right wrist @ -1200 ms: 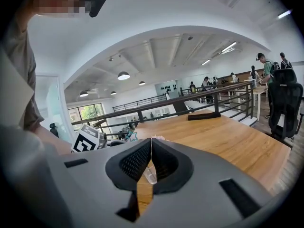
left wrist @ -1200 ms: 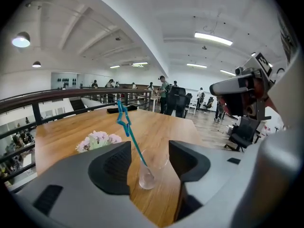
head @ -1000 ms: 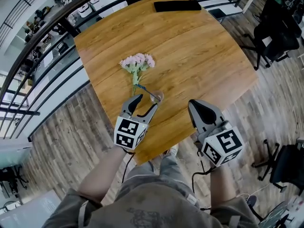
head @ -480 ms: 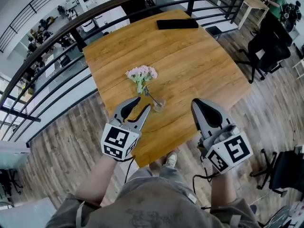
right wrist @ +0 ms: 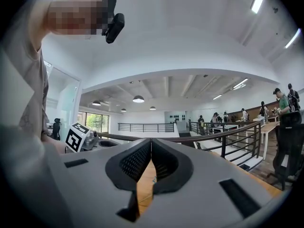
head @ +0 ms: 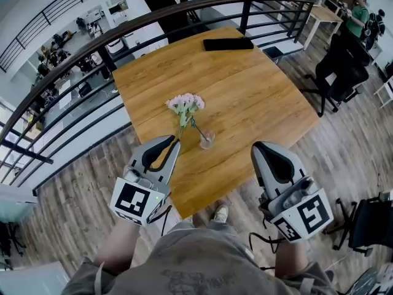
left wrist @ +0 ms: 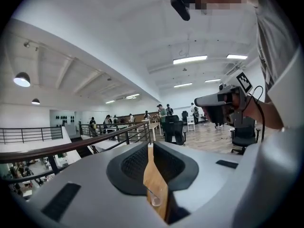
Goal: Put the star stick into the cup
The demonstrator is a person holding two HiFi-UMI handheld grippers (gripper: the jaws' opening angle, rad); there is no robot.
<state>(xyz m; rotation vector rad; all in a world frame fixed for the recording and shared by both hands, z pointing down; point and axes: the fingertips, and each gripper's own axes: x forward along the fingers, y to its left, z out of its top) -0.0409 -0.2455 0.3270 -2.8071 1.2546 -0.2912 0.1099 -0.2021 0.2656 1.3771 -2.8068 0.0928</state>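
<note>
star stick (head: 186, 102) w/ pink flowery head standing tilted in clear cup (head: 206, 140), near front edge of wooden surface (head: 258, 97). left hand-held gripper (head: 174, 143) just left of cup, not touching it, jaws closing, thin gap left, nothing btwn them. right hand-held gripper (head: 257, 145) right of cup, well apart, jaws together at tips, empty. black flat item (head: 228, 43) at far edge of surface. dark railing (head: 184, 11) behind.

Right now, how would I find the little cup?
Find the big wooden table by the black railing. Near its front edge stands a small glass cup. It is the only see-through thing there, with a thin stick leaning out toward the pink flowers.
</note>
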